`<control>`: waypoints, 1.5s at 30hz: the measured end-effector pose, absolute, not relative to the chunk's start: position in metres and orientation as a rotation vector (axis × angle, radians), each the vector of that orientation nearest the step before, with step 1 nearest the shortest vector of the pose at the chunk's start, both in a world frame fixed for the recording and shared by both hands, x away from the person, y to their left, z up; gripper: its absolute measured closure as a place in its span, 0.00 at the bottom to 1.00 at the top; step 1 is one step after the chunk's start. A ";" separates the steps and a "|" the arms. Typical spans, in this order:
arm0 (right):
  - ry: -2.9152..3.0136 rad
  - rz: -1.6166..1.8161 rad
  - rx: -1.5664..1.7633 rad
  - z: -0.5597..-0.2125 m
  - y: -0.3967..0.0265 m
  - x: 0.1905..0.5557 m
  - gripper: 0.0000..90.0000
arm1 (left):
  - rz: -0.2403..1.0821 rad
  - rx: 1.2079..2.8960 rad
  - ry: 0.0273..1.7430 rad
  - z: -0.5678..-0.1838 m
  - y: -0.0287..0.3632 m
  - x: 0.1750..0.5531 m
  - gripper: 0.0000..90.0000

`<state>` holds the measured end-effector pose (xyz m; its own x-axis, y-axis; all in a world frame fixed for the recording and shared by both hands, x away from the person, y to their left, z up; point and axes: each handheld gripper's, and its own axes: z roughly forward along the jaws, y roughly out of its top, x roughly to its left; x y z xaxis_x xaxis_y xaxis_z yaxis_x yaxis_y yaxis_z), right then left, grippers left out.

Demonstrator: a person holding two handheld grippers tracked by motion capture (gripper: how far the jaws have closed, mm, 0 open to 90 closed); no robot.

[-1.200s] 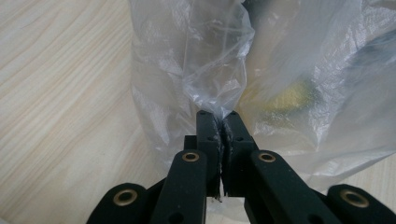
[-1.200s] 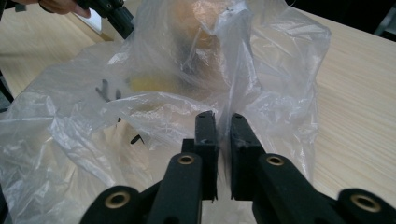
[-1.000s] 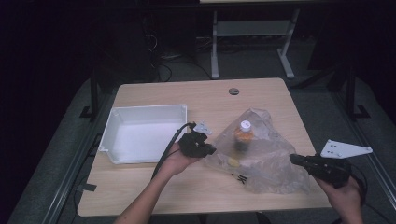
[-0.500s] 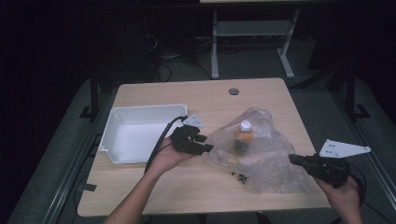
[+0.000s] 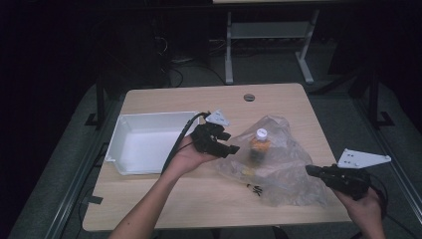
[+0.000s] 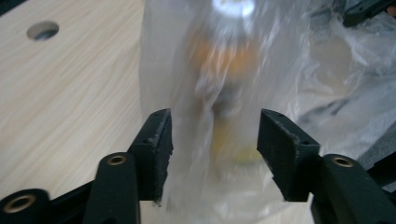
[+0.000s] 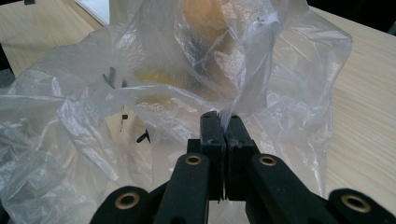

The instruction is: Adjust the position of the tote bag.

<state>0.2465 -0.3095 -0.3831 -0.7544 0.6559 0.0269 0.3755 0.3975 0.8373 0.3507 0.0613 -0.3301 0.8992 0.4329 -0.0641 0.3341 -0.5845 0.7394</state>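
A clear plastic bag (image 5: 286,167) lies crumpled on the right half of the wooden table, with an orange bottle (image 5: 259,145) with a white cap standing inside it. My left gripper (image 5: 231,148) hovers just left of the bag; its jaws have just been opening. In the left gripper view the left gripper (image 6: 215,149) stands open, loose bag (image 6: 327,93) film hangs between the pads, and the blurred bottle (image 6: 224,60) is beyond. My right gripper (image 5: 309,170) is at the bag's right edge. The right gripper (image 7: 223,122) is shut on a fold of the bag (image 7: 70,116).
A white tray (image 5: 144,142) sits at the table's left, close behind my left hand. A round cable hole (image 5: 249,97) is near the far edge. Something small and yellow (image 5: 244,172) lies in the bag. Bare table (image 5: 199,199) stretches along the near edge.
My left gripper has lifted and drawn back to the left, off the bottle, and its jaws have spread apart. The right gripper has stayed put, still pinching the bag.
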 end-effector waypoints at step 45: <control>2.380 1.320 0.929 -0.388 -0.306 0.250 0.67 | 0.112 2.307 0.488 -0.356 0.032 0.368 1.00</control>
<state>0.2502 -0.3055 -0.3883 -0.7596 0.6462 0.0736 0.4047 0.3810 0.8313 0.3678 0.0318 -0.3559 0.9230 0.3791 -0.0661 0.3122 -0.6374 0.7045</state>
